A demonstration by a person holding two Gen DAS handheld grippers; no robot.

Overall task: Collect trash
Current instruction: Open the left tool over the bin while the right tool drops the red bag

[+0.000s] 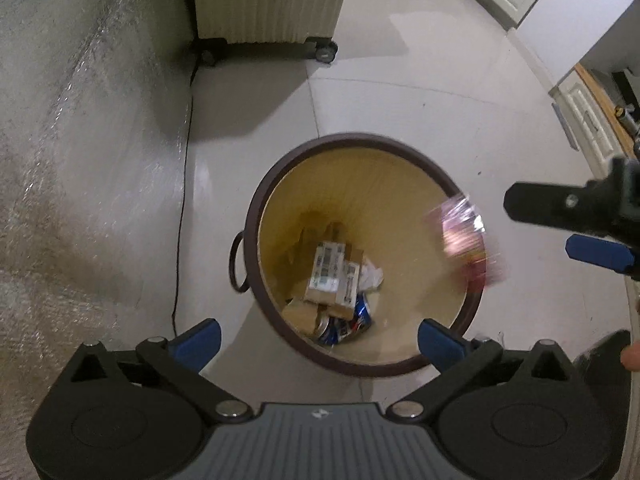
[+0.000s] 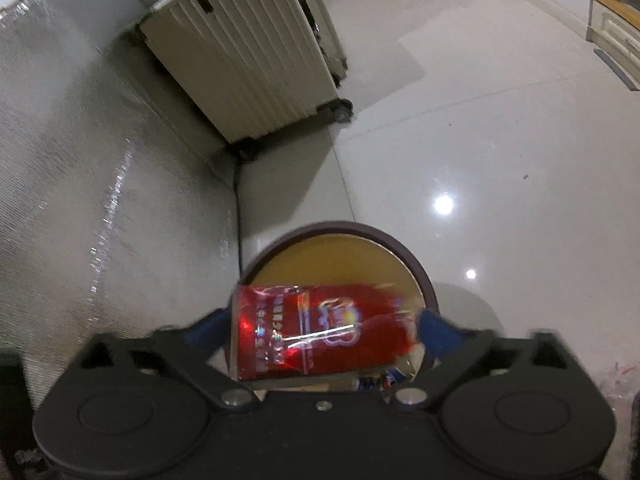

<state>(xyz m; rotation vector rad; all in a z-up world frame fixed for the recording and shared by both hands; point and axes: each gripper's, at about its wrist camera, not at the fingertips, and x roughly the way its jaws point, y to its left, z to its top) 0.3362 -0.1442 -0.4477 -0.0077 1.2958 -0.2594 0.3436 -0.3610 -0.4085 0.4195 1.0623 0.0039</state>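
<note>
Low in the left wrist view: left gripper [image 1: 318, 338], blue-padded fingers spread wide, nothing between them, poised over the near rim of the round brown waste bin with a tan lining [image 1: 256, 216]. Low in the right wrist view: right gripper [image 2: 322, 330], fingers likewise spread, with the shiny red foil snack packet [image 2: 320, 330] lying crosswise in the gap. Blurred, that packet, and seemingly not pinched by either pad (contact at the ends too smeared to settle). Seen from the left wrist view at centre right as a pink-red smear [image 1: 466, 240] at the bin's right rim, just left of the right gripper's fingers.

Deeper, at the bin's bottom in frame centre: labelled cardboard parcels [image 1: 330, 272], a crumpled white paper [image 1: 370, 276], blue drink cans [image 1: 346, 326].

Step in hand, by judgement: the drop, packet released over the bin mouth. A risk of catching the right rim instead of falling inside.

Next move, likely: a check that the packet lands inside, then both grippers away toward the next piece of litter, fingers kept apart.

Farther off, at upper centre: a cream ribbed hard-shell suitcase on black wheels [image 1: 272, 0], against the grey wall [image 1: 80, 160], on pale glossy floor tiles [image 1: 420, 92].
</note>
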